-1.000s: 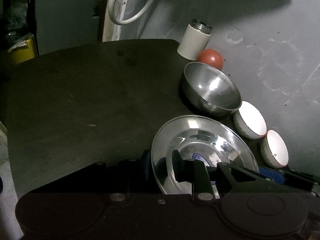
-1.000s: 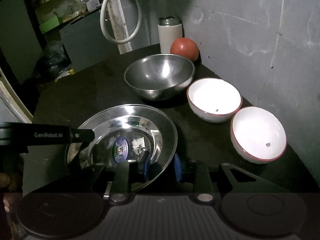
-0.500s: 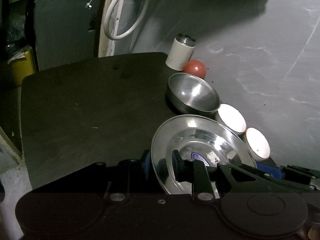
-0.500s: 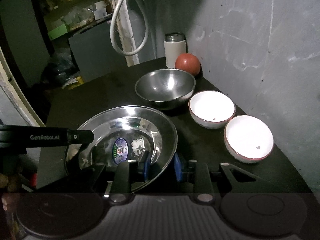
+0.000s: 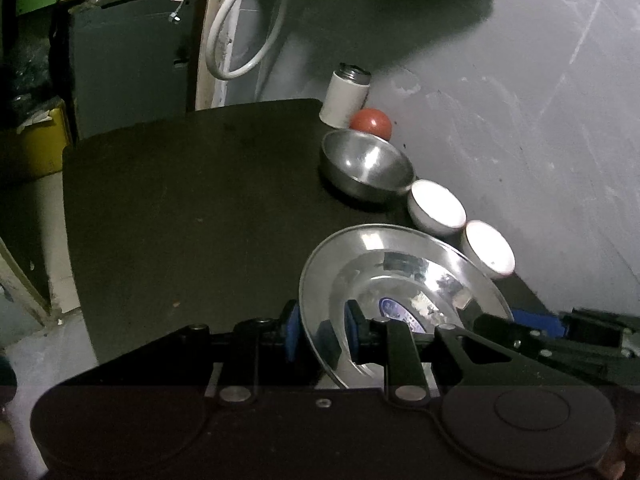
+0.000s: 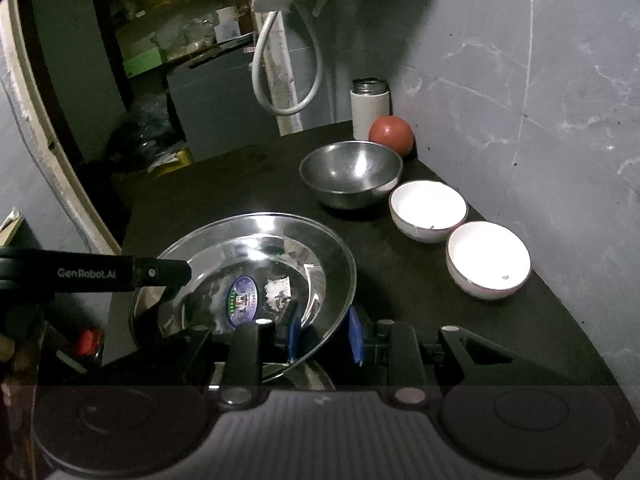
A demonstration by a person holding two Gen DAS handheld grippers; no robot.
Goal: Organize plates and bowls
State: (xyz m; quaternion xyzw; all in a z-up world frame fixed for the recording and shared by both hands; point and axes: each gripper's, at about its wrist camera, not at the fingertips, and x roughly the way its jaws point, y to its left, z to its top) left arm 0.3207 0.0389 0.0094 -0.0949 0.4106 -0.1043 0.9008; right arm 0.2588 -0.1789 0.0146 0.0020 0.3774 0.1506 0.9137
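Both grippers hold one steel plate [image 5: 400, 280] with a blue sticker, lifted above the dark table. My left gripper [image 5: 320, 330] is shut on its left rim; in the right wrist view its black arm [image 6: 120, 274] reaches the plate [image 6: 256, 256] from the left. My right gripper [image 6: 326, 334] is shut on the plate's near right rim. A steel bowl [image 6: 351, 174] and two white bowls, one nearer the wall's far end [image 6: 428, 210] and one closer [image 6: 488, 258], stand in a row along the wall; the steel bowl also shows in the left wrist view [image 5: 366, 166].
A white flask [image 6: 370, 108] and a red ball [image 6: 391, 140] stand at the table's far corner by the grey wall. A white hose [image 6: 286, 76] hangs behind. The black table [image 5: 180, 200] stretches left to its edge, with a yellow box [image 5: 36, 144] beyond.
Both grippers have risen and drawn back with the plate; the bowls, flask and ball look smaller and farther away. The grip on the plate is unchanged.
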